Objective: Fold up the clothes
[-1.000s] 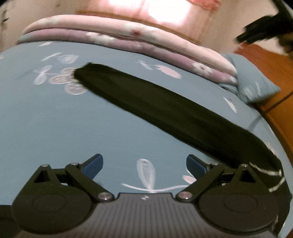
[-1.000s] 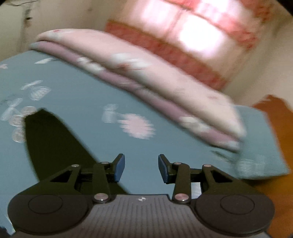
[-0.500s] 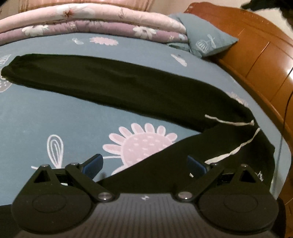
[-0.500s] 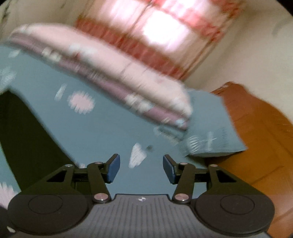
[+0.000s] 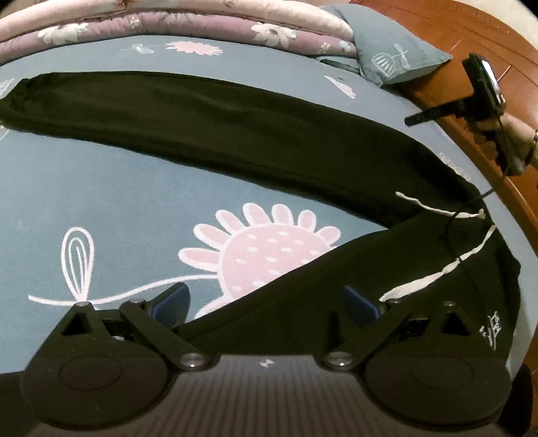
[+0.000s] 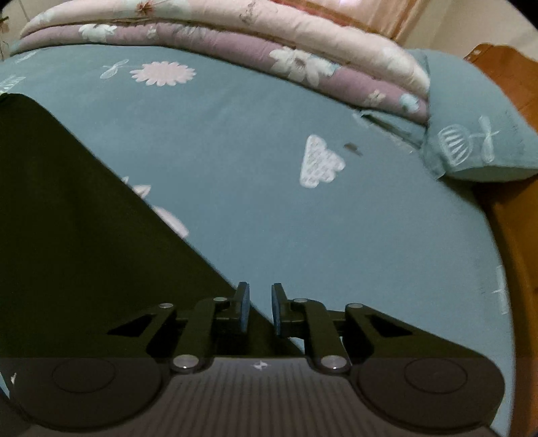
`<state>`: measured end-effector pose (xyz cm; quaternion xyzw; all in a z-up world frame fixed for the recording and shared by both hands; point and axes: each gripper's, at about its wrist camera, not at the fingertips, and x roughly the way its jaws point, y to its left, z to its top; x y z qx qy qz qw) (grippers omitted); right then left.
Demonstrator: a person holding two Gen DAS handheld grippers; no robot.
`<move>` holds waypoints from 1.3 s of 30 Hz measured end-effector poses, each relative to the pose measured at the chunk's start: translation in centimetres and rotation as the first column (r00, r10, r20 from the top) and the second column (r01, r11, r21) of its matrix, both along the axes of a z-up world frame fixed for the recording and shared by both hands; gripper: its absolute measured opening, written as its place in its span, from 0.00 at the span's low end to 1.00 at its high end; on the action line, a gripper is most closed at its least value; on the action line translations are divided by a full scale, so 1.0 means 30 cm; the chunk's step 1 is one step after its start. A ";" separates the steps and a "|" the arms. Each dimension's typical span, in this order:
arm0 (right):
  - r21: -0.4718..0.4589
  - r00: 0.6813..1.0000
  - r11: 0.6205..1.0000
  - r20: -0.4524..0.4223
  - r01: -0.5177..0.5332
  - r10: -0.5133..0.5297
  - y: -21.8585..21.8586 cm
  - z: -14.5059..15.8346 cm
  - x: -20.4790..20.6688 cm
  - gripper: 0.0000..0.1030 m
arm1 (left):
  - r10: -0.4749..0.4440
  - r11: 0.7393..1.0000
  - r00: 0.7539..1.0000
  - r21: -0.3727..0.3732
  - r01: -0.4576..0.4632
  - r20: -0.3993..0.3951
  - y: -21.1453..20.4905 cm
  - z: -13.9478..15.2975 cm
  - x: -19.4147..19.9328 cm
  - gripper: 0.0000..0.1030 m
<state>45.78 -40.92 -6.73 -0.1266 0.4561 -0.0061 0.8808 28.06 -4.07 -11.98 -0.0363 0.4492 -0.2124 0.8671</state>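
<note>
Black trousers (image 5: 269, 134) lie spread on the blue flowered sheet (image 5: 101, 201), legs apart in a V, waist at the right with white drawstrings (image 5: 437, 272). My left gripper (image 5: 265, 302) is open and hovers low over the near leg's edge, with no cloth pinched. In the right wrist view the trousers (image 6: 84, 235) fill the left side. My right gripper (image 6: 260, 309) sits over their slanted edge; its jaws are closing to a narrow gap with nothing caught between them. In the left wrist view the right gripper (image 5: 412, 120) shows at the far right, held in a hand above the waist end.
Folded pink and purple quilts (image 5: 201, 27) are stacked along the far side of the bed. A blue pillow (image 6: 470, 141) leans by them at the right. A wooden headboard (image 5: 487, 40) bounds the bed on the right, close to the waistband.
The left view swung from the far leg to the waist end and came lower. The right gripper dropped toward the bed beside the trousers, and its jaws narrowed from wide to nearly together.
</note>
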 end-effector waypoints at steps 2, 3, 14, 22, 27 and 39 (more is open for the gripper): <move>0.000 1.000 1.000 -0.022 -0.010 0.010 -0.003 -0.025 -0.034 0.16 | 0.001 1.000 1.000 0.002 -0.001 0.002 -0.001 -0.001 -0.001 0.94; -0.005 1.000 1.000 -0.019 -0.017 0.016 -0.001 -0.029 -0.056 0.16 | 0.002 1.000 1.000 0.003 -0.002 0.003 -0.001 -0.001 -0.001 0.94; -0.099 0.989 0.985 -0.060 -0.143 0.138 0.079 -0.089 -0.160 0.17 | -0.008 1.000 1.000 0.019 0.007 0.011 -0.010 -0.009 -0.001 0.94; -0.115 0.983 0.976 -0.004 -0.183 0.183 0.025 -0.030 -0.077 0.37 | -0.012 1.000 1.000 0.028 0.012 0.016 -0.013 -0.011 0.000 0.94; -0.015 0.965 0.969 -0.096 -0.246 0.243 -0.015 -0.083 -0.005 0.38 | -0.018 0.999 1.000 0.036 0.017 0.020 -0.015 -0.012 -0.002 0.94; 0.079 0.987 0.984 0.020 -0.158 0.156 -0.077 -0.081 0.002 0.07 | -0.026 0.998 0.999 0.056 0.024 0.032 -0.028 -0.016 -0.006 0.97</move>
